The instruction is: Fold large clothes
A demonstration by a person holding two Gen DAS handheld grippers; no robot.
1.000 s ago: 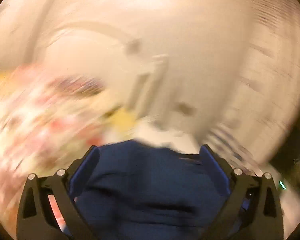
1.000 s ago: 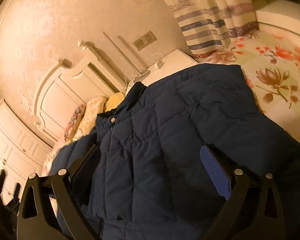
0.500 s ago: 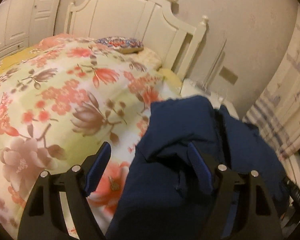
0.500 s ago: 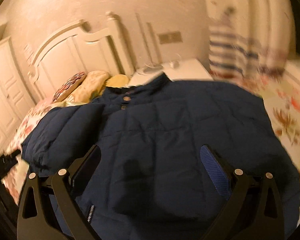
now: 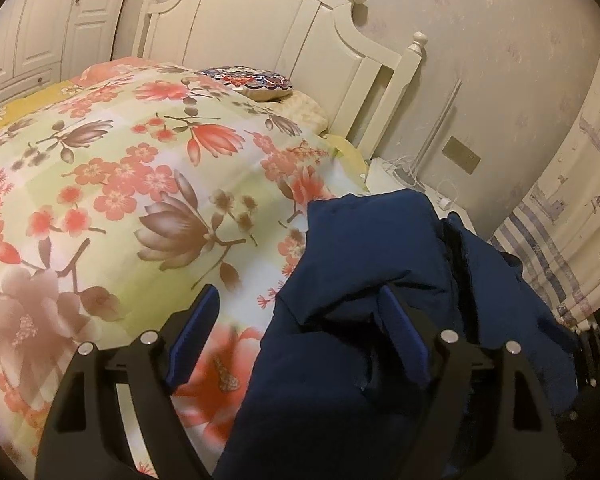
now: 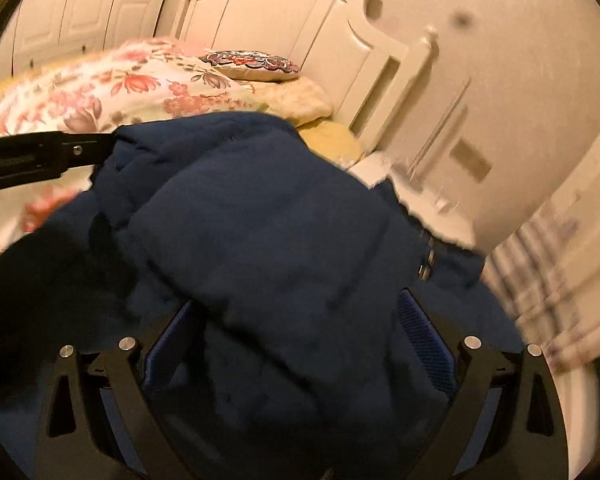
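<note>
Here, a navy quilted jacket [image 5: 380,264] lies bunched on the bed's flowered quilt [image 5: 112,184], toward the headboard [image 5: 284,36] end near the nightstand. Left tool [image 5: 296,336]: jaws spread, just opening slightly; jacket fabric lies between them, unpinched. Right tool [image 6: 300,336]: jaws spread wide over the jacket's bulk, pads not pressing.

A home bedroom: a bed [image 5: 148,184] with floral quilt, white headboard [image 5: 268,36], pillow [image 5: 248,82], wardrobe doors [image 5: 52,28] and a curtain [image 5: 572,208]
</note>
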